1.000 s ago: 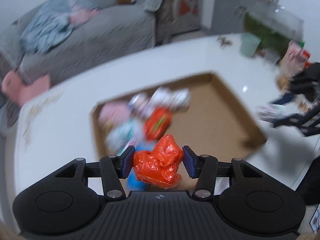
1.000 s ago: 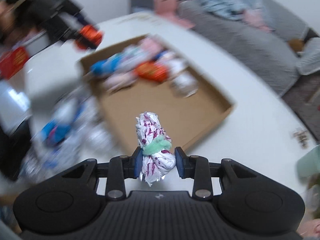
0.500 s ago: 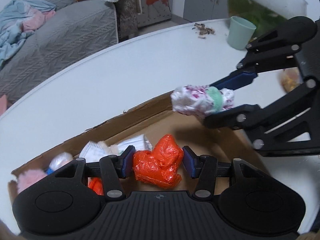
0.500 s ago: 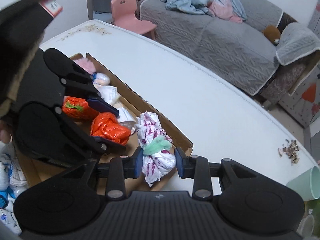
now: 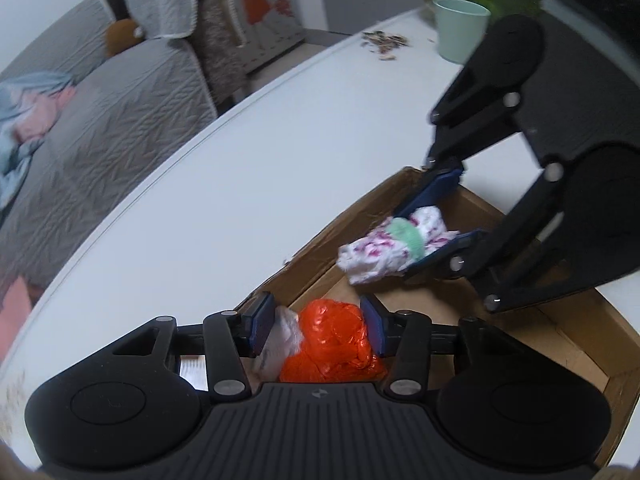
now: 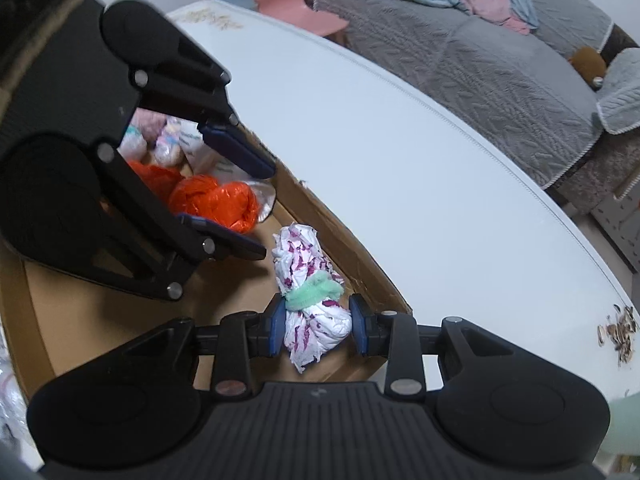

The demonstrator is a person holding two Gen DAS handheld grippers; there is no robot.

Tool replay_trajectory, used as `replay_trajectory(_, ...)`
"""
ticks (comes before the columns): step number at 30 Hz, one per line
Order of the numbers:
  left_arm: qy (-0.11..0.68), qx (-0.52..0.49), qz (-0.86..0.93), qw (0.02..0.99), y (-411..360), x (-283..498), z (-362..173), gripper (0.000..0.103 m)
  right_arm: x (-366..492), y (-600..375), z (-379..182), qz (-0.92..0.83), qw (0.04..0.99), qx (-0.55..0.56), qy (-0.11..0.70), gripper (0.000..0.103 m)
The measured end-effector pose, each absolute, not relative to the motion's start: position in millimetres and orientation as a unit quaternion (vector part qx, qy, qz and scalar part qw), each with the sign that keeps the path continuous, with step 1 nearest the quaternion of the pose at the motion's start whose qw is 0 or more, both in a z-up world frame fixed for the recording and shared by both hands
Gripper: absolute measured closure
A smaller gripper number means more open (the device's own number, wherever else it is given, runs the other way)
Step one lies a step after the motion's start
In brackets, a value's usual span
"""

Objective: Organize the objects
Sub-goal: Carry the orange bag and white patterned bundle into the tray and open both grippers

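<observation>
My left gripper (image 5: 317, 326) is open low inside the shallow cardboard box (image 5: 568, 344). The crumpled orange packet (image 5: 334, 342) lies between its jaws on the box floor, beside a clear white packet (image 5: 280, 340). My right gripper (image 6: 318, 330) is shut on a white bundle with purple marks and a green band (image 6: 310, 292), held over the box near its far wall. The left gripper (image 6: 240, 200), the orange packet (image 6: 216, 202) and the box (image 6: 64, 300) also show in the right wrist view. The right gripper (image 5: 440, 224) and its bundle (image 5: 396, 246) show in the left wrist view.
Several small packets (image 6: 168, 140) lie at the box's far end. The box sits on a white table (image 5: 248, 160). A mint green cup (image 5: 460, 28) and scattered seed husks (image 5: 384, 40) are on the table. A grey sofa (image 6: 480, 48) and pink chair (image 6: 296, 4) stand beyond.
My left gripper has lowered into the box and opened, letting the orange packet rest on the floor. My right gripper has come down over the box with the bundle.
</observation>
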State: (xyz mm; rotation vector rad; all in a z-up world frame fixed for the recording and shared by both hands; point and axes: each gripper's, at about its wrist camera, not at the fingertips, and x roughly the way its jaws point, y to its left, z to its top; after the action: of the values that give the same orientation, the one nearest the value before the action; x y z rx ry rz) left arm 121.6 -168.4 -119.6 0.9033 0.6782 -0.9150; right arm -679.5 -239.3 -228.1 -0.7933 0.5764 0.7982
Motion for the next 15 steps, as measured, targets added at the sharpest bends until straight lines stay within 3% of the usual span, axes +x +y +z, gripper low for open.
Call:
replay_trajectory(8, 0.301, 0.432, -0.409, 0.746, -182.3, 122.0, -125.2, 0.040, -682.7, -241.3, -237.9, 0.365, 0.807, -0.379, 0.268, 0.068)
replay_trajectory(12, 0.294, 0.423, -0.403, 0.756, -178.9, 122.2, -118.3, 0.025, -688.1, -240.5, -238.7, 0.370, 0.803, -0.384, 0.267, 0.057)
replay_trajectory(15, 0.292, 0.409, -0.404, 0.764, -177.8, 123.6, -109.1, 0.018, -690.7, -241.9, -235.3, 0.376, 0.802, -0.381, 0.265, 0.040)
